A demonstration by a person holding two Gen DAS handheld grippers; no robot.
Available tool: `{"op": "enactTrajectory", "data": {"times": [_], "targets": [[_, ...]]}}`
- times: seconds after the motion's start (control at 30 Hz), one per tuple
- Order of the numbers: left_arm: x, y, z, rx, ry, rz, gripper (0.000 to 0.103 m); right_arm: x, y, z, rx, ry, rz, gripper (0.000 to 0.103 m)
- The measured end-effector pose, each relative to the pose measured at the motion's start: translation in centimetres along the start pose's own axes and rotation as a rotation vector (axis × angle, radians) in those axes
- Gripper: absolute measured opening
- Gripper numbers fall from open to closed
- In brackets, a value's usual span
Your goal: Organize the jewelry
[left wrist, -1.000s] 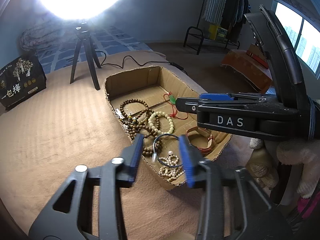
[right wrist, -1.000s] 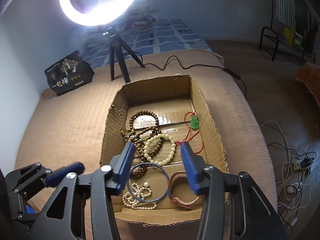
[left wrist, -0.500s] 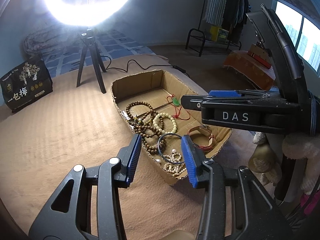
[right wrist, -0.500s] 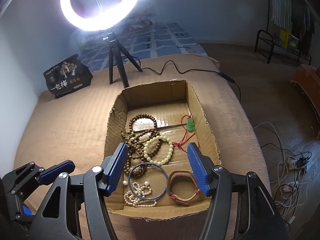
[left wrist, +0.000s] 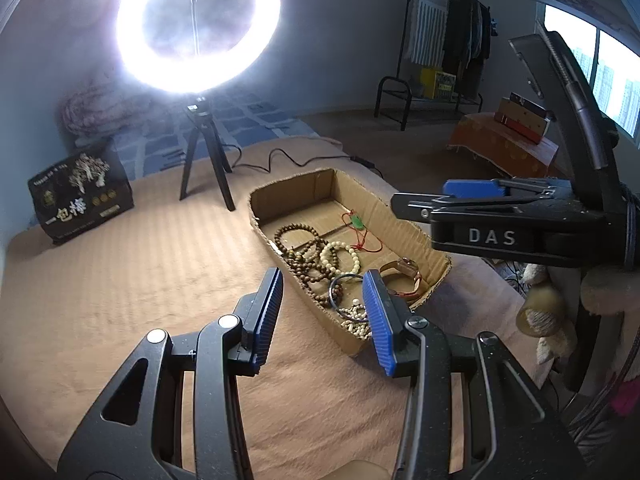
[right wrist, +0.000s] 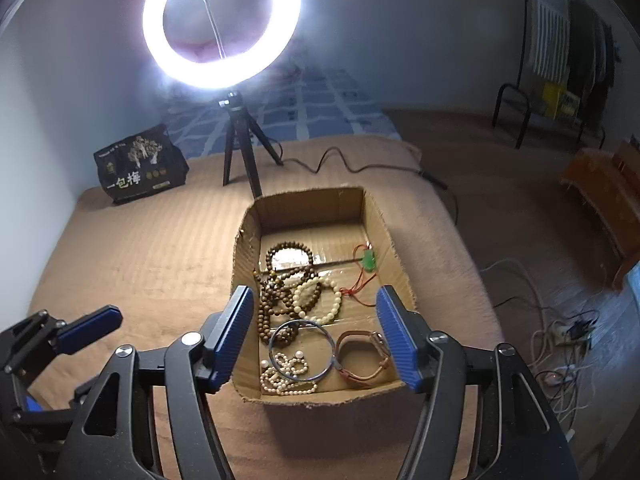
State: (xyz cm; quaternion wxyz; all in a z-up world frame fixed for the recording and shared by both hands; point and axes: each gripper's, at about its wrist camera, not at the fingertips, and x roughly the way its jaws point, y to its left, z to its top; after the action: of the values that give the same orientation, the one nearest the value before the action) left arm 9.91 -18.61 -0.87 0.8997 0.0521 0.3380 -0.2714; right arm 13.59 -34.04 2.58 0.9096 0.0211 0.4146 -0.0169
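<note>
Left tongs (left wrist: 324, 312) stand apart, empty; right tongs (right wrist: 316, 332), marked "DAS", are opening, empty, above the cardboard box (right wrist: 245, 256) on the bed (right wrist: 136, 264); inside lie a pearl strand (right wrist: 286, 376), blue bangle (right wrist: 301, 350), brown strap (right wrist: 362, 356), cream beads (right wrist: 318, 300), wooden beads (right wrist: 276, 280), green pendant (right wrist: 369, 260); beyond, open bedcover, a black bag (right wrist: 138, 164) reading "一包梅".

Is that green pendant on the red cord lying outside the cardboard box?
No, the green pendant lies on the floor of the cardboard box, near its right wall, with its red cord trailing beside it.
</note>
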Motion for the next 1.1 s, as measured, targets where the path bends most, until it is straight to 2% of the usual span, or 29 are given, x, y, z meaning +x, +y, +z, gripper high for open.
{"op": "enactTrajectory", "data": {"times": [0.1, 0.17, 0.3, 0.37, 0.53, 0.63, 0.77, 0.9, 0.97, 1.1], "targets": [[-1.7, 0.1, -0.1, 0.011, -0.024, 0.015, 0.047, -1.8, 0.5, -0.1, -0.015, -0.041, -0.018, 0.071], [-3.0, 0.1, -0.3, 0.025, -0.052, 0.035, 0.058, -2.6, 0.8, -0.3, -0.013, -0.057, -0.015, 0.073], [-4.6, 0.1, -0.6, 0.039, -0.078, 0.037, 0.059, -4.0, 1.4, -0.8, -0.021, -0.090, -0.029, 0.077], [-5.4, 0.2, -0.9, 0.039, -0.086, 0.037, 0.068, -4.6, 1.8, -1.2, -0.038, -0.108, -0.057, 0.078], [-6.8, 0.2, -1.6, 0.043, -0.107, 0.048, 0.082, -6.0, 2.4, -2.0, -0.053, -0.138, -0.081, 0.080], [-7.1, 0.0, -1.8, 0.063, -0.109, 0.073, 0.084, -6.5, 2.4, -2.4, -0.033, -0.157, -0.097, 0.080], [-7.5, 0.2, -2.0, 0.066, -0.114, 0.103, 0.094, -7.1, 2.4, -2.7, -0.011, -0.177, -0.094, 0.080], [-7.6, 0.3, -2.0, 0.062, -0.114, 0.131, 0.097, -7.3, 2.6, -3.1, 0.002, -0.203, -0.106, 0.081], [-7.7, 0.5, -2.1, 0.051, -0.120, 0.152, 0.102, -7.2, 2.7, -3.1, -0.001, -0.200, -0.107, 0.081], [-7.6, 0.9, -2.0, 0.030, -0.111, 0.156, 0.102, -6.9, 2.7, -3.2, -0.006, -0.197, -0.114, 0.081]]}}
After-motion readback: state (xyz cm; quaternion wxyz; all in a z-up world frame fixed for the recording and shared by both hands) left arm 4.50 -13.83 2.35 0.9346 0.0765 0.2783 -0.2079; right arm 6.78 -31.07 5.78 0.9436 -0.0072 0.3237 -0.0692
